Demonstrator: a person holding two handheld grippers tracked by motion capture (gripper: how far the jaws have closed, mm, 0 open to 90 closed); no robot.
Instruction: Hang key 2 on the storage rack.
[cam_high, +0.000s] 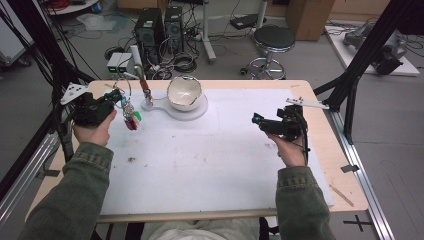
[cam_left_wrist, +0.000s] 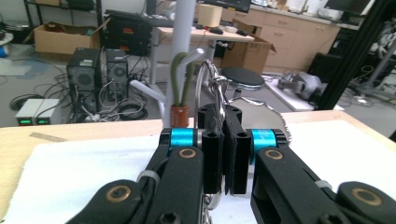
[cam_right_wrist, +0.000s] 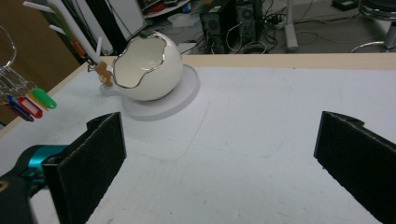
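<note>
The left gripper (cam_high: 116, 96) is closed on a metal key ring with coloured plastic tags (cam_high: 131, 118), held above the white mat's (cam_high: 210, 160) left edge; the right gripper (cam_high: 259, 120) stands wide open, holding nothing, near the egg-shaped white bowl (cam_right_wrist: 147, 67).

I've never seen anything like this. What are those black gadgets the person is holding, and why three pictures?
There is no robot here: a person at a table holds a hand-operated claw in each hand. One picture comes from a camera above, looking down on the white mat. The other two come from small cameras riding on each claw, looking along its black jaws.

The left claw is shut on a metal key ring, from which coloured key tags dangle above the mat. The right claw has its jaws wide apart and holds nothing.

On the mat stands a white egg-shaped bowl with a jagged rim, on a round white base. Beside it rises a small stand with pegs.
</note>
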